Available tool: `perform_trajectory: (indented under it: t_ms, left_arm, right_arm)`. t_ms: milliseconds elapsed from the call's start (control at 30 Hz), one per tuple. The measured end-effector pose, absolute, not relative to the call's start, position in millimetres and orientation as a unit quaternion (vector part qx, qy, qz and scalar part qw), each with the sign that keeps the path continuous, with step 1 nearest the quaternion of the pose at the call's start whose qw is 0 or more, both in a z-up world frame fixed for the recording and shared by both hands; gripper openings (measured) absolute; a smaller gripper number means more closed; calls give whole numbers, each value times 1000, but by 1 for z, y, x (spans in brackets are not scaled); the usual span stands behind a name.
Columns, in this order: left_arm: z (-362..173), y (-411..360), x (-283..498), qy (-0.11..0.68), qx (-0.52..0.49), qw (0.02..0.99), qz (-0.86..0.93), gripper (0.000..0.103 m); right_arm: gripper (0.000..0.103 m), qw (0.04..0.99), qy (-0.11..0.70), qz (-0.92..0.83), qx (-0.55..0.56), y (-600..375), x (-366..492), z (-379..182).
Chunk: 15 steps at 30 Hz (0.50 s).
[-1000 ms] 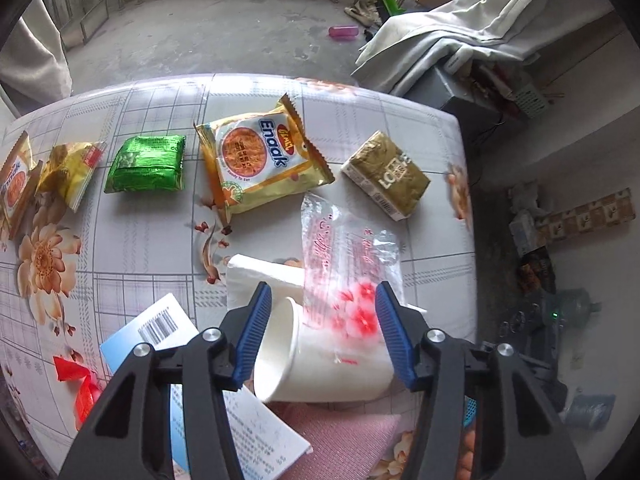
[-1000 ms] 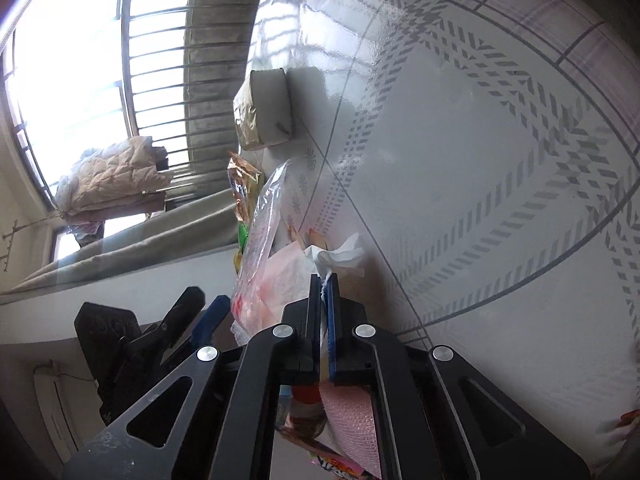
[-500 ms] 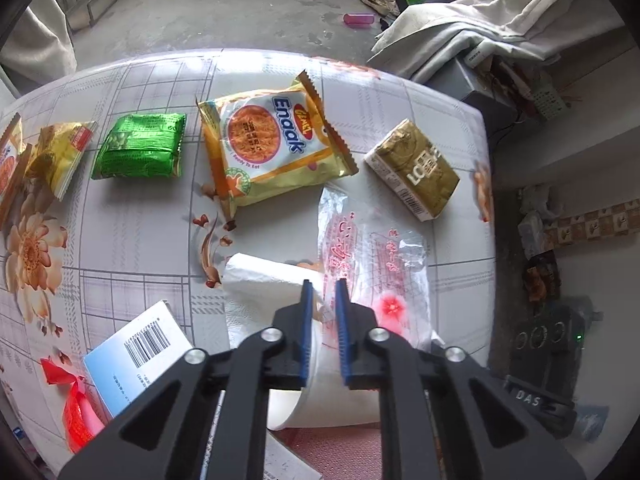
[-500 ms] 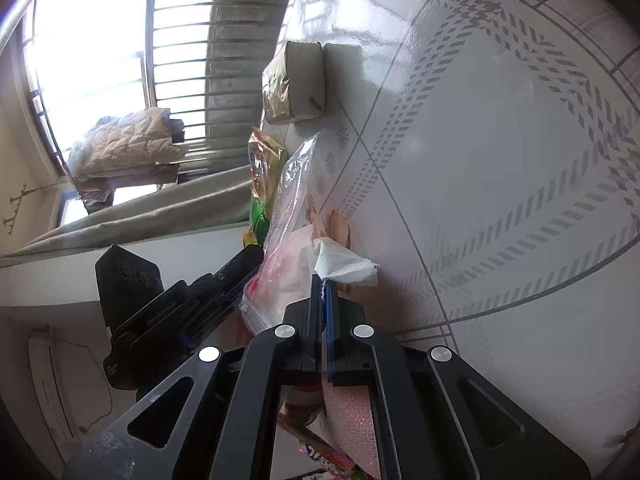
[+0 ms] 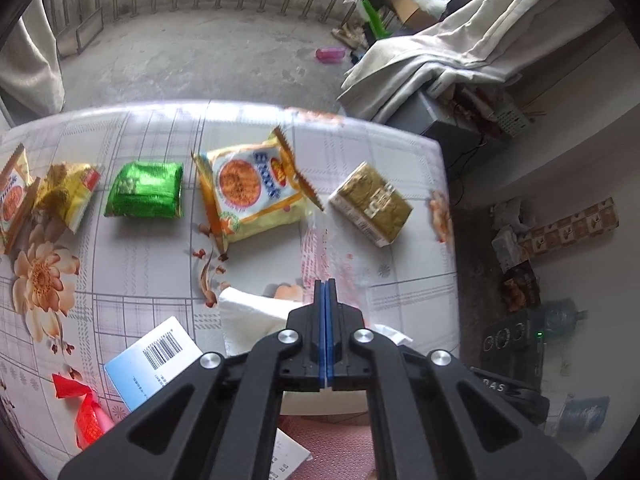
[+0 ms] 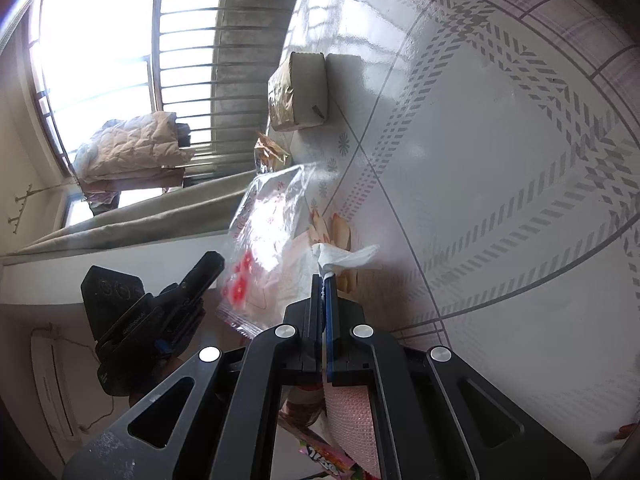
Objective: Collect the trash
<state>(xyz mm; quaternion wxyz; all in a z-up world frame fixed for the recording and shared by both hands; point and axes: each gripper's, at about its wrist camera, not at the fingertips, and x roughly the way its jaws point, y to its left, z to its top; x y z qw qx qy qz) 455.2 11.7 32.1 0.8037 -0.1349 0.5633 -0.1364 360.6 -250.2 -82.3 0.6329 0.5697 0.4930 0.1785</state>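
Left gripper (image 5: 326,284): blue pads pressed together, clamped on a clear plastic bag (image 5: 320,248) with red print; thin, crinkled, glossy film, lifted off the table (image 5: 140,272), seen from the right wrist as a limp translucent sheet (image 6: 268,232).

Right gripper (image 6: 323,280): jaws closed flat, pinching a white tissue (image 6: 344,258); soft, creased, one corner sticking out past the tips.

Table, left to right, left wrist view: floral plaid oilcloth, shiny; red wrapper (image 5: 84,412), crumpled; yellow foil packet (image 5: 66,194); blue-white barcode card (image 5: 154,360), flat; green foil pouch (image 5: 146,190), pillow-shaped; yellow snack bag (image 5: 252,192), serrated ends; white paper cup (image 5: 248,320), on its side under the grippers; gold box (image 5: 372,204), rectangular.
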Motion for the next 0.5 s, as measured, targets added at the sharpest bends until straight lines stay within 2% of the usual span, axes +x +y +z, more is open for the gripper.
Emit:
perform_trajectory:
  t_ms: [500]
  left_arm:
    - [112,46,411,442,-173,863,-172,0]
  right_arm:
    - [0,647,392,274,593,-248,354,-14]
